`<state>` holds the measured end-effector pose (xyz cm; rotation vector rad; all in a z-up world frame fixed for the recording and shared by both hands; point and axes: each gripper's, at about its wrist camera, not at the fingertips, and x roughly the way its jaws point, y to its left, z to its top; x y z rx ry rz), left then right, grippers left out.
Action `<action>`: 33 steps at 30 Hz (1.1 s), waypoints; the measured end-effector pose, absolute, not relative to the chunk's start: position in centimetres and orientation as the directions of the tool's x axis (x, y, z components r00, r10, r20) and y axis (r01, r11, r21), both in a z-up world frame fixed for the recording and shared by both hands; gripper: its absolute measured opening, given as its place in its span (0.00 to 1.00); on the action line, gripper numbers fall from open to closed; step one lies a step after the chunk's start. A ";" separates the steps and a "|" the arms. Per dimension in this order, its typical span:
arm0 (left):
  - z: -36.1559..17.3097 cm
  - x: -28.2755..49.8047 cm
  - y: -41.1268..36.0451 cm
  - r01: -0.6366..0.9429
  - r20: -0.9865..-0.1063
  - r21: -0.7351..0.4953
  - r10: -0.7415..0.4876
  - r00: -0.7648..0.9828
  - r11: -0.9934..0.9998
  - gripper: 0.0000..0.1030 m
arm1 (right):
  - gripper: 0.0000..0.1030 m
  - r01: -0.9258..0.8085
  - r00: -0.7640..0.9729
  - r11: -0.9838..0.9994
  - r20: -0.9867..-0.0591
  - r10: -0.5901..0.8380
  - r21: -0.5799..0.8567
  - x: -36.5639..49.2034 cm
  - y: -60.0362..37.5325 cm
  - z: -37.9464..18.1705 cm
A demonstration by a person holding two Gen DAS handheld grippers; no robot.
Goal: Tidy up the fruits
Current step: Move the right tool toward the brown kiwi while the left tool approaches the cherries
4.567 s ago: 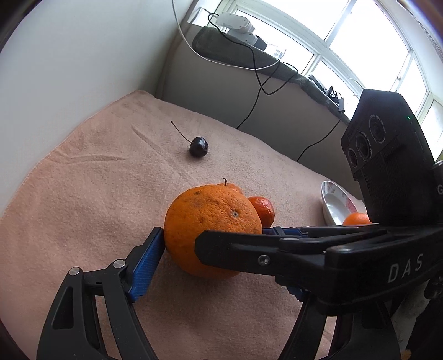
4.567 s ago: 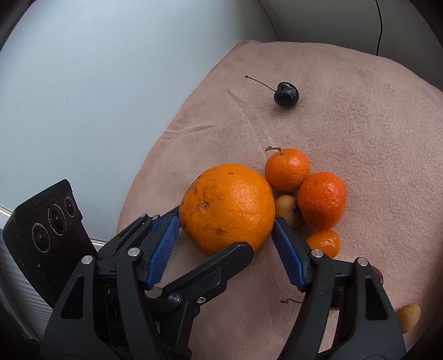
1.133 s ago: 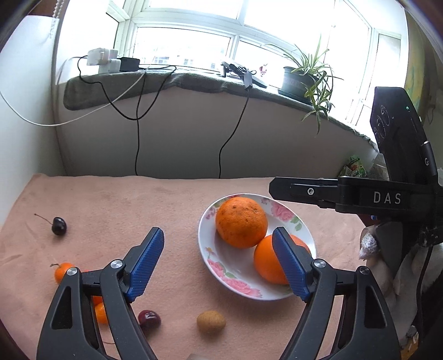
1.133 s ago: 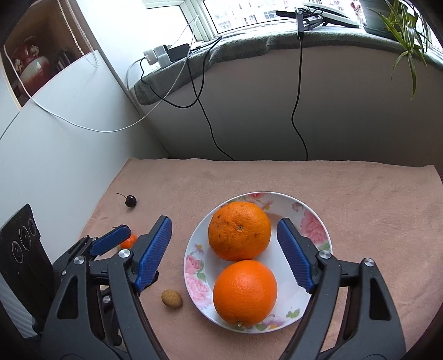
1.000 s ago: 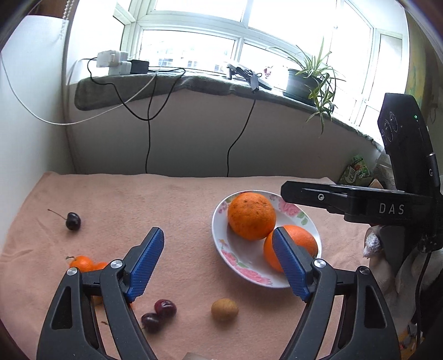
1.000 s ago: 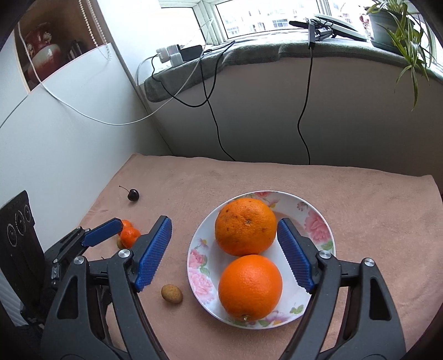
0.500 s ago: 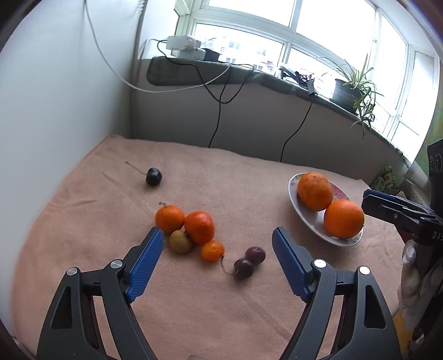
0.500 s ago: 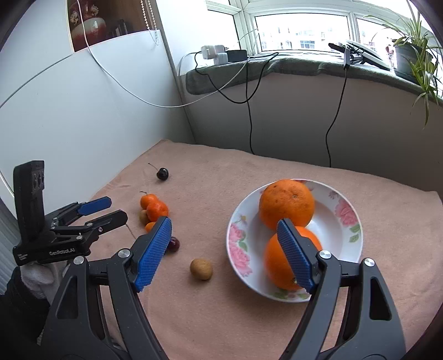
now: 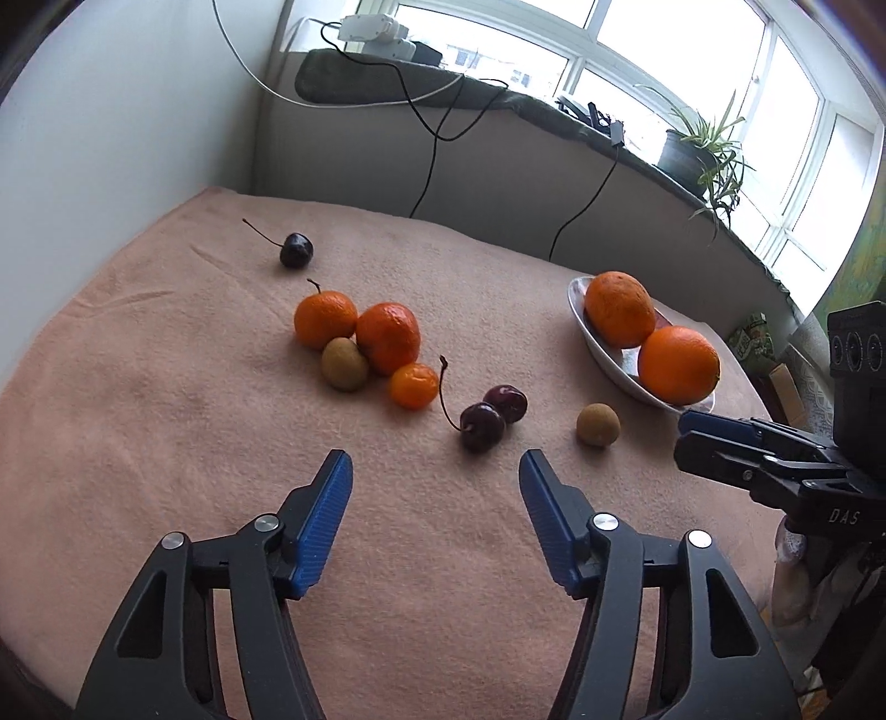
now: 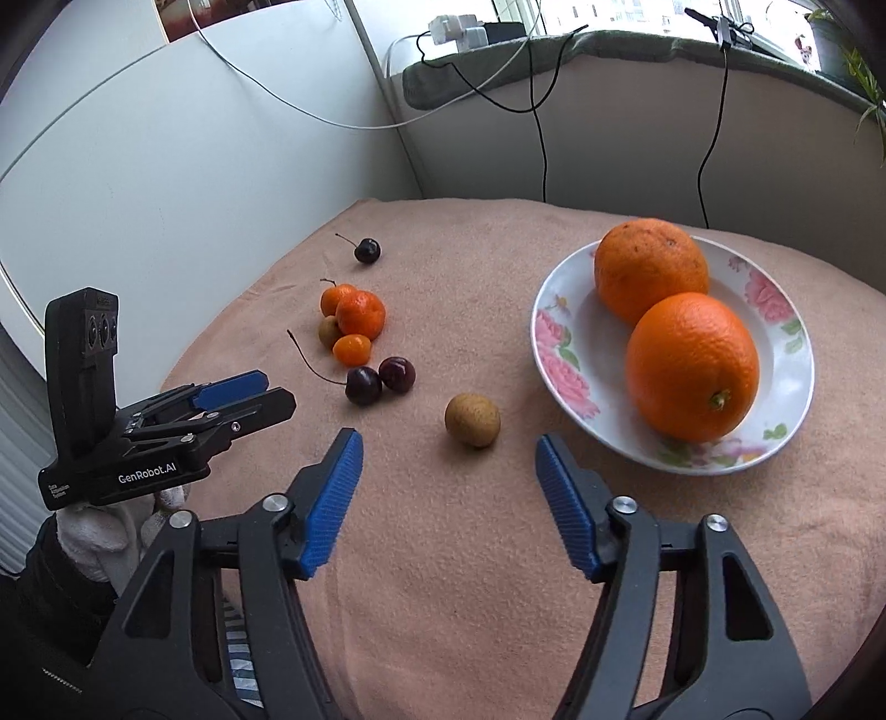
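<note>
A floral plate holds two big oranges at the right; they also show in the left wrist view. On the peach cloth lie three small mandarins, a brown longan among them, a cherry pair, a lone cherry farther back, and another longan near the plate. My left gripper is open and empty, short of the cherry pair. My right gripper is open and empty, just before the longan.
A white wall borders the cloth on the left. A ledge with cables and a power strip runs along the back. A potted plant stands on the sill.
Both grippers have pulled back from the plate toward the near left; the left one now faces the loose small fruits. The big orange carried earlier lies on the plate.
</note>
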<state>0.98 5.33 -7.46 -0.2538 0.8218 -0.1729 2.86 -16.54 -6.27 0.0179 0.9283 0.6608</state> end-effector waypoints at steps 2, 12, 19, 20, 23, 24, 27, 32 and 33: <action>-7.7 1.2 5.0 0.063 -0.701 -0.302 -0.267 0.661 0.951 0.54 | 0.62 -0.517 0.409 0.805 -0.743 0.531 0.290 3.1 -16.3 -6.9; -8.6 3.1 3.7 0.085 -0.723 -0.295 -0.281 0.631 0.952 0.47 | 0.52 -0.507 0.378 0.813 -0.774 0.509 0.287 4.7 -14.8 -9.0; -8.7 4.3 3.0 0.101 -0.730 -0.282 -0.282 0.622 0.954 0.46 | 0.51 -0.495 0.375 0.821 -0.782 0.498 0.285 5.8 -14.4 -9.6; -8.6 4.4 2.9 0.106 -0.731 -0.279 -0.283 0.622 0.954 0.46 | 0.51 -0.495 0.374 0.821 -0.783 0.497 0.285 5.9 -14.4 -9.6; -8.8 4.9 2.6 0.112 -0.738 -0.268 -0.278 0.615 0.957 0.42 | 0.50 -0.500 0.374 0.820 -0.784 0.495 0.278 6.0 -14.3 -9.6; -8.9 5.0 2.5 0.110 -0.742 -0.262 -0.273 0.613 0.959 0.41 | 0.49 -0.501 0.373 0.820 -0.786 0.493 0.277 6.1 -14.2 -9.6; -8.9 5.2 2.4 0.111 -0.742 -0.261 -0.273 0.613 0.959 0.37 | 0.45 -0.501 0.372 0.822 -0.790 0.487 0.271 6.4 -14.1 -9.8; -9.0 5.2 2.2 0.118 -0.743 -0.255 -0.272 0.612 0.960 0.31 | 0.43 -0.500 0.373 0.823 -0.790 0.487 0.271 6.6 -13.9 -9.8; -9.0 5.3 2.2 0.118 -0.743 -0.256 -0.273 0.611 0.959 0.29 | 0.42 -0.500 0.374 0.823 -0.790 0.485 0.269 6.6 -13.9 -9.9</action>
